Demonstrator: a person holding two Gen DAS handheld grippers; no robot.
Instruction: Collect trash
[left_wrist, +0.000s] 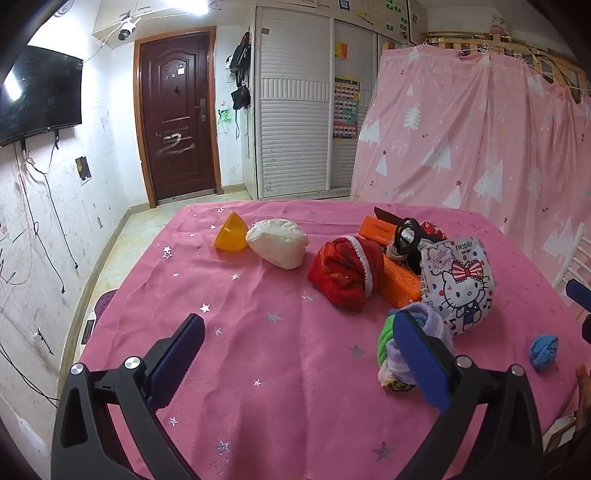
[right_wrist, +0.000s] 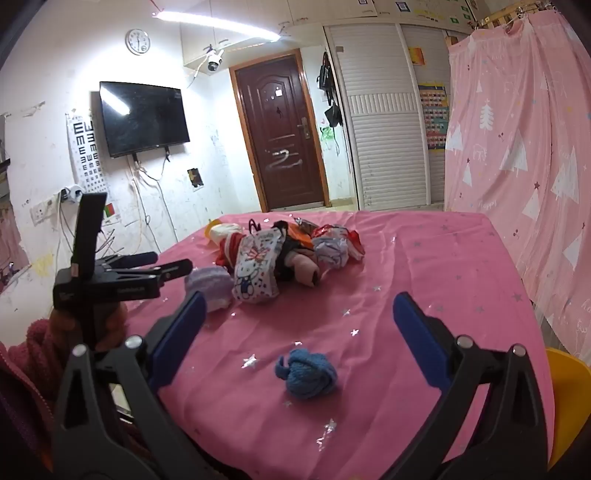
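Both grippers hang over the near edge of the tabletop (right_wrist: 424, 258), tilted downward, jaws spread to full width with nothing between the pads. This reads as a ready stance before a first pick.

The right gripper (right_wrist: 299, 325) has a blue balled cloth (right_wrist: 306, 373) lying just ahead of it and centred between its fingers. The ball is roughly round and shows no clear long axis; a short tail sticks out towards the gripper's left finger. It lies apart from the rest, so it appears the easiest first target.

The left gripper (left_wrist: 295, 354) has bare cloth ahead of it. A green and lilac bundle (left_wrist: 406, 343) sits against the outer face of its right finger, partly hidden by the pad, its long axis running away from the gripper.

Further ahead and to the right of the left gripper stands a cartoon-printed packet (left_wrist: 458, 284), upright, leaning on an orange basket (left_wrist: 400, 284) of hair ties. A red cloth (left_wrist: 343, 273) lies left of the basket.

Farthest out lie a white crumpled wad (left_wrist: 279, 242) and a yellow cup (left_wrist: 232, 232) on its side, mouth turned left.

No bin is visible in either view.
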